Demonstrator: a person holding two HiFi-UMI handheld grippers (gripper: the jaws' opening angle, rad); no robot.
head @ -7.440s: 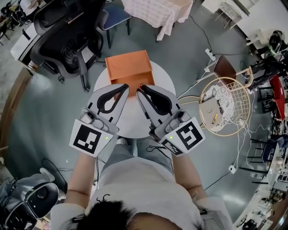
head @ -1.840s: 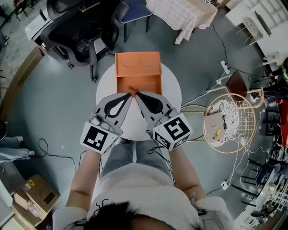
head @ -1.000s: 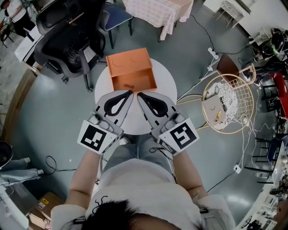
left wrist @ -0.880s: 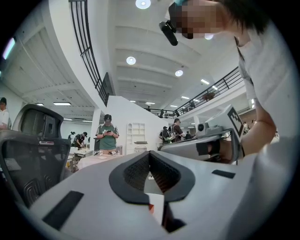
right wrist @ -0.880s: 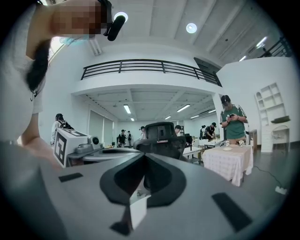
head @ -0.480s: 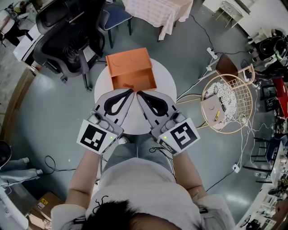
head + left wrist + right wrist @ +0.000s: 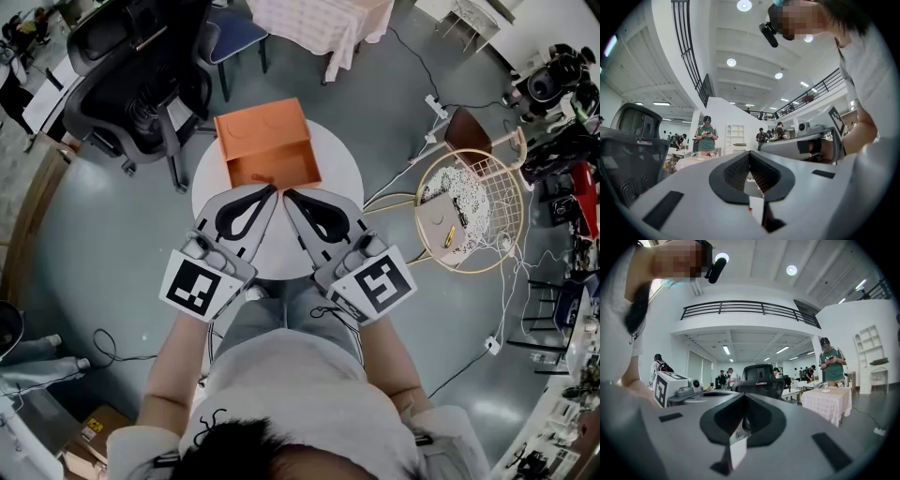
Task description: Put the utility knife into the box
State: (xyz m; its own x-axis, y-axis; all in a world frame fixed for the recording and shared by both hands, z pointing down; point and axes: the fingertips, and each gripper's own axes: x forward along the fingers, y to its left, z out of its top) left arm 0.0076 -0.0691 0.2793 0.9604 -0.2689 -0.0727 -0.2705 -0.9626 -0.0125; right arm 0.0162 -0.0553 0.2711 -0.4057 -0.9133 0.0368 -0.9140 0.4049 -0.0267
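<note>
Both closed: left gripper (image 7: 272, 189), right gripper (image 7: 286, 194); knife (image 7: 262, 178) in box (image 7: 262, 133).

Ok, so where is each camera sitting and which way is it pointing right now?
Head view: on the person's head, looking steeply down at the round table and orange box; forearms, shirt, hair, left claw and right claw show.
Left gripper view: on the left claw, along its shut jaws, past an office chair; the right claw and the person's arm show.
Right gripper view: on the right claw, along its shut jaws toward that chair and a cloth-covered table; the left claw shows.
Shared: both gripper views catch one green-shirted bystander.
</note>
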